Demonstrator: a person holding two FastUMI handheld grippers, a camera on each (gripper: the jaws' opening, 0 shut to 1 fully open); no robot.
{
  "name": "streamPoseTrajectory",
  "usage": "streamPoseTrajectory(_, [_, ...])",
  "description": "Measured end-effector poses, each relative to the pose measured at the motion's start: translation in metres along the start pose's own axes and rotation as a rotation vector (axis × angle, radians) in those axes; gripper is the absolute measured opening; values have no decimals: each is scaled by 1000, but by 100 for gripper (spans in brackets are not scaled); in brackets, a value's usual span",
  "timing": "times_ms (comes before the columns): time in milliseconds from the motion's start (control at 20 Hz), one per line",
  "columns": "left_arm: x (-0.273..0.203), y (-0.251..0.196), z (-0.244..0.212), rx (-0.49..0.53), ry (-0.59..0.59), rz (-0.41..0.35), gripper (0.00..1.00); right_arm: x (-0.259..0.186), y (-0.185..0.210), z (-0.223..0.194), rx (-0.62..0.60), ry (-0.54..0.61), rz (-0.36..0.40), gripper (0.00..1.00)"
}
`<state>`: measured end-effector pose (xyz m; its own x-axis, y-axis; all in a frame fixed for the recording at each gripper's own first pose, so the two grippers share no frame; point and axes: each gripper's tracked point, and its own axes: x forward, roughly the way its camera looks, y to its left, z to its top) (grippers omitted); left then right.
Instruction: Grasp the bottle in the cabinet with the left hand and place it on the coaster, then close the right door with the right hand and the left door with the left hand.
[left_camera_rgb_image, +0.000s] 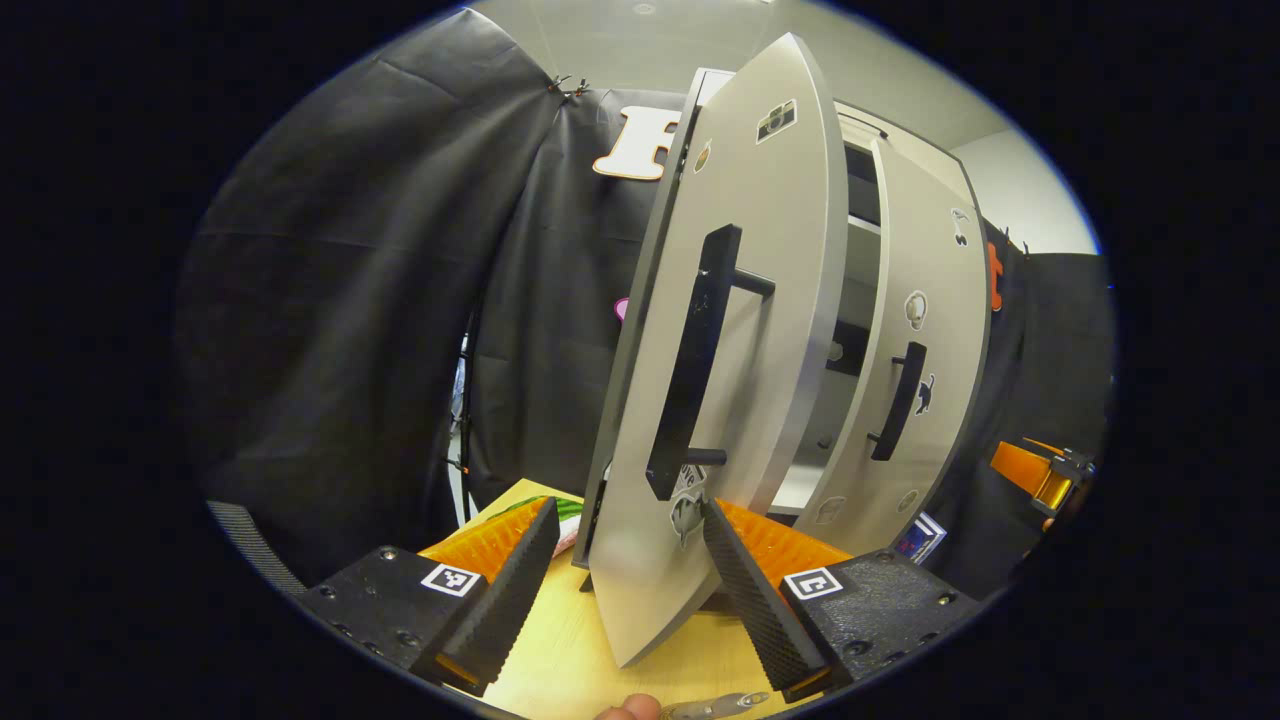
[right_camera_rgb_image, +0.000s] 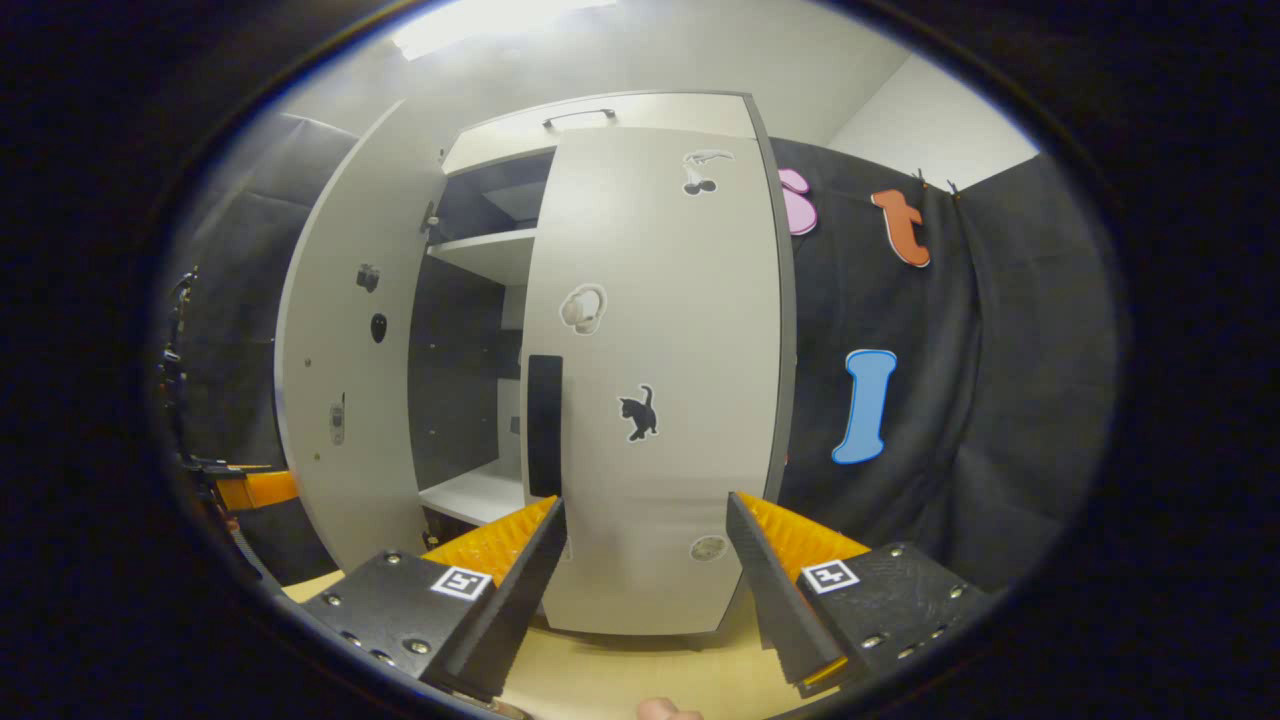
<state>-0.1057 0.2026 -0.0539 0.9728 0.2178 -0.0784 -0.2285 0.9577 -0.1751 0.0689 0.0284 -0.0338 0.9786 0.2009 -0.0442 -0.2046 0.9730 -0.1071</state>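
Your left claw (left_camera_rgb_image: 625, 575) stands spread and empty, with the left door (left_camera_rgb_image: 740, 330) directly ahead of it and very close; the door's lower edge hangs between the two fingers, nearer the right-hand finger, and whether it touches that finger cannot be told. The door is swung out, nearly edge-on to this claw, and its black handle (left_camera_rgb_image: 695, 360) runs upright, above and slightly right of the fingertips. Your right claw (right_camera_rgb_image: 645, 560) is also spread and holds nothing; the right door (right_camera_rgb_image: 655, 380) fills the space straight in front of it, close to shut but still ajar, with its handle (right_camera_rgb_image: 544, 425) seen edge-on above the left-hand finger. Between the doors the cabinet shelf (right_camera_rgb_image: 480, 492) lies bare. The bottle and coaster cannot be located from these views, so the placing step is judged, not confirmed, as finished. The closing of the left door turns on one fact: the panel stands upright just ahead of your left claw, so the push must go sideways against its face.
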Motion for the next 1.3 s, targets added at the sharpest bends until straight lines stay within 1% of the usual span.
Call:
streamPoseTrajectory(400, [12,-9,-2,8,17,-59,95,0,-4,0,-4,-1,-21,97])
streamPoseTrajectory(800, [27,-26,-11,27,43,-125,95,-8,-18,-2,-8,2,-59,97])
streamPoseTrajectory(1100, [25,-53,-14,27,59,-193,95,-16,-30,-1,-12,-1,-95,97])
streamPoseTrajectory(1300, [23,-54,-19,40,62,-219,95,-21,-36,-1,-16,-3,-110,97])
